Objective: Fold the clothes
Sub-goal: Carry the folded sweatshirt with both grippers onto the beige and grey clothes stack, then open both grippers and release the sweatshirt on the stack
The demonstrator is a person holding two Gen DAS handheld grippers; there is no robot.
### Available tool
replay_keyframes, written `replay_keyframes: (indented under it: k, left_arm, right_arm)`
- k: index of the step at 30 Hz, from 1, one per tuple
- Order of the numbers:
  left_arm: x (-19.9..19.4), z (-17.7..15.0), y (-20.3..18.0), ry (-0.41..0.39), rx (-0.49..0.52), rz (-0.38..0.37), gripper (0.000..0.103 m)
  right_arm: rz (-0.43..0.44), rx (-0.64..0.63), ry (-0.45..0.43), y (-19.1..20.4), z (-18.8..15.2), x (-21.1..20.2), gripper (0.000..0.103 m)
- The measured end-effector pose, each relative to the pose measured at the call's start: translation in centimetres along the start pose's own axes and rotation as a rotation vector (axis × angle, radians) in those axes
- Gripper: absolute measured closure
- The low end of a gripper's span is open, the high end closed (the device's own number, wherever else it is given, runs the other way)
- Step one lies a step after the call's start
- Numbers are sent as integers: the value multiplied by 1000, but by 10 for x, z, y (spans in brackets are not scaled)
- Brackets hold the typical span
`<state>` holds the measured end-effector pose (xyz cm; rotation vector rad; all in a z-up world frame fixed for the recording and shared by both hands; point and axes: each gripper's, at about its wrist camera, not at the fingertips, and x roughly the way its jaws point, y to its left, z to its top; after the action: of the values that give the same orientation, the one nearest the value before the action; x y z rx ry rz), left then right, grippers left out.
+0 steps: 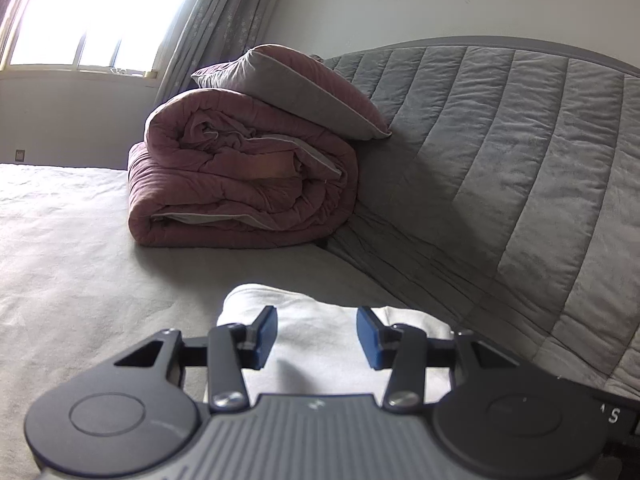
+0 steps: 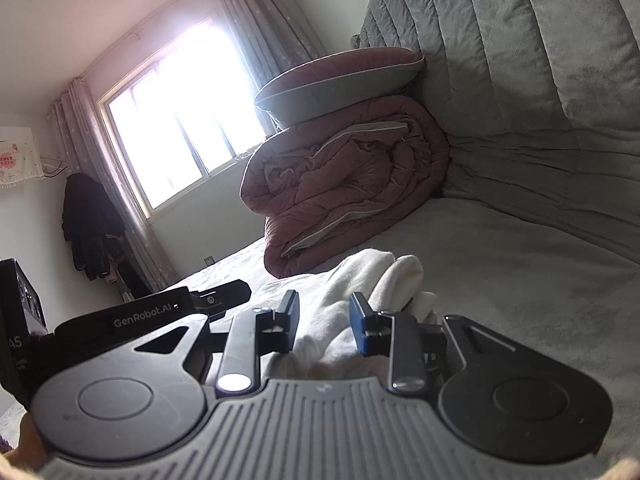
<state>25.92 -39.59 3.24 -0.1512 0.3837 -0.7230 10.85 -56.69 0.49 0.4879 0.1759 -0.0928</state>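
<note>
A white garment (image 1: 320,320) lies bunched on the grey bed sheet (image 1: 80,272). My left gripper (image 1: 317,334) hovers low over it, blue pads apart, with cloth showing flat in the gap and neither pad pressing on it. In the right wrist view the same white garment (image 2: 360,280) rises in soft folds, one roll standing just right of the right-hand pad. My right gripper (image 2: 324,322) is open, with cloth behind and below the gap. The left gripper's black body (image 2: 152,316) sits close by on the left.
A rolled pink quilt (image 1: 240,176) with a pillow (image 1: 296,88) on top rests against the grey quilted headboard (image 1: 520,140). A bright window (image 2: 180,120) with curtains is beyond, and dark clothes (image 2: 88,224) hang by the wall.
</note>
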Motion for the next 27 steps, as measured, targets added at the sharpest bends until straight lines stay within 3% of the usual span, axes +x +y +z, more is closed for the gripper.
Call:
replay_keyframes:
  k: [3,10,13,14,16,20,27]
  left_arm:
    - [-4,-2,-2,-13,-4,-1,58]
    - [2,-16,-8,40,36,38,56]
    - [-9,-12,-11,53,11,52,49]
    - [-14,-11,-13,61,4,63,49]
    - [-25,-7,-16,85,1,89,45]
    - [-43,3,-20,157,18,153,40]
    - [-81,16,-22,247,1,238,32]
  right_arm:
    - [19,-3,-9,-1,2,-3,68]
    - [68,29,30,-10,1,1,66]
    - [116,73,15,-10,6,-4,52]
    - [114,71,13,-8,7,-5,52]
    - [88,56,18,0,11,-7,51]
    - [5,52,67,19,9,-8,38]
    - [-75,61,136,47,26,-35,36]
